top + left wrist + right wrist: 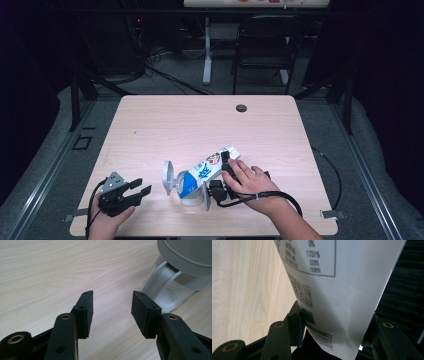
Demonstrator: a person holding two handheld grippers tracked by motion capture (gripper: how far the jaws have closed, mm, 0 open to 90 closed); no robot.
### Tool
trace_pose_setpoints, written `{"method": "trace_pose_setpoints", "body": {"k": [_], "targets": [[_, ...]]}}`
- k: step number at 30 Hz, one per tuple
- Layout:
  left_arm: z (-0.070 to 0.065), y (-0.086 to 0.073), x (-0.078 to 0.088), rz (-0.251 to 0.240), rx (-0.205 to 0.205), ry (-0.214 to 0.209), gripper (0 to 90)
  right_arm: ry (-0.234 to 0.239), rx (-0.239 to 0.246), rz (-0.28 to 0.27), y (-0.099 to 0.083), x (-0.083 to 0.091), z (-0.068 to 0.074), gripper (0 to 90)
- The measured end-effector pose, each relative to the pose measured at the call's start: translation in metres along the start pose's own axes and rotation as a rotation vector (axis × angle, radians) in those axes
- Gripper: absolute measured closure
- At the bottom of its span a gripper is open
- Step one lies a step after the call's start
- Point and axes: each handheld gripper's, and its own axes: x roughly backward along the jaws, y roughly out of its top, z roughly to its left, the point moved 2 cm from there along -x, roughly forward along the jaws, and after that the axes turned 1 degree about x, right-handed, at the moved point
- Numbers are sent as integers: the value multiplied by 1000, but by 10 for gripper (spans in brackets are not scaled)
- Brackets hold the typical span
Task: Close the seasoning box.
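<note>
Tipping a milk carton (207, 167) over a clear jug (192, 192), the right gripper (220, 185) does the main job here. Its fingers (295, 322) pinch the white carton on both sides, near the bottom end where the bar code is. The carton leans down to about eight o'clock, so its top points into the jug's open mouth. I think it is held slanted like this so that what is inside can run out into the jug. The hand (250, 182) sits on top of the gripper and keeps it steady.

The jug stands near the front edge of the table (150, 130), at about six o'clock from the middle of the table. Its round grey lid (168, 176) is flipped up on the nine o'clock side, out of the way, so the mouth stays open for pouring.

The left gripper (137, 192) rests low on the table at about nine o'clock from the jug. Its fingers (86, 312) are spread apart and pinch nothing. Bare wood shows between them. From the left gripper view the jug is close, at about two o'clock, just past the right finger. It looks ready to hold the jug if it starts to slip, but it does not touch it now.

Farther back the table is bare, but for a small dark hole (241, 108) at about twelve o'clock. Behind the table, on the floor, stands a black chair (265, 45) and a white table leg (207, 50).
</note>
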Motion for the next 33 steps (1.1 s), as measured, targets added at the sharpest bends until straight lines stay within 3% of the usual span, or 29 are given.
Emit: {"method": "trace_pose_setpoints", "body": {"k": [33], "targets": [[0,0,0,0,0,0,528,2,15,-4,0,0,-1,507]]}}
